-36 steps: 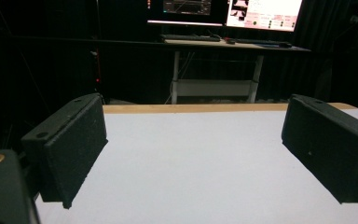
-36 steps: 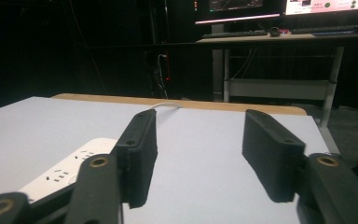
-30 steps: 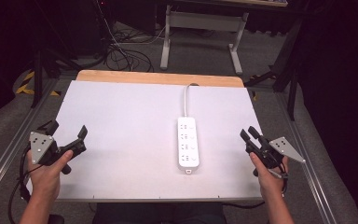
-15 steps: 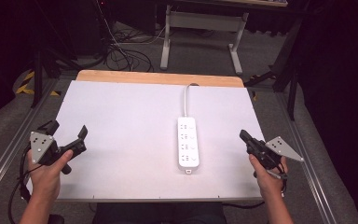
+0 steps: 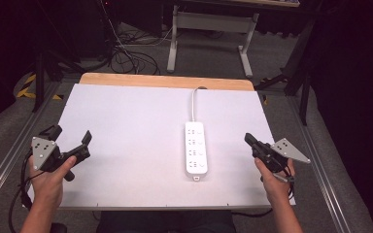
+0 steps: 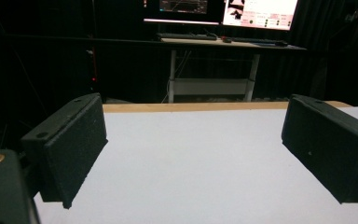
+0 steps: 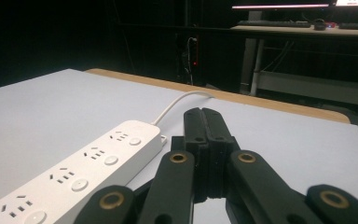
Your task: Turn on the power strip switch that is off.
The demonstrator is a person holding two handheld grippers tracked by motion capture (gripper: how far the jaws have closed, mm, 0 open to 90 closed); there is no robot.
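A white power strip (image 5: 195, 150) with several sockets lies lengthwise right of the table's middle, its cord (image 5: 193, 100) running to the far edge. In the right gripper view the power strip (image 7: 81, 172) lies just left of my jaws. My right gripper (image 5: 250, 140) is shut with nothing in it, a short way right of the strip, and the right gripper (image 7: 202, 114) shows its jaws pressed together. At the table's left front my left gripper (image 5: 70, 138) is open and empty. In its own view the left gripper (image 6: 193, 154) has its jaws wide apart over bare white tabletop.
The white tabletop (image 5: 136, 126) has a wooden strip (image 5: 165, 81) along its far edge. Metal rails run down both sides. Beyond the table stand a desk frame (image 5: 209, 29), floor cables (image 5: 126, 56) and monitors (image 6: 223, 9).
My right gripper has closed from open to shut and stayed about where it was. The left gripper has not moved.
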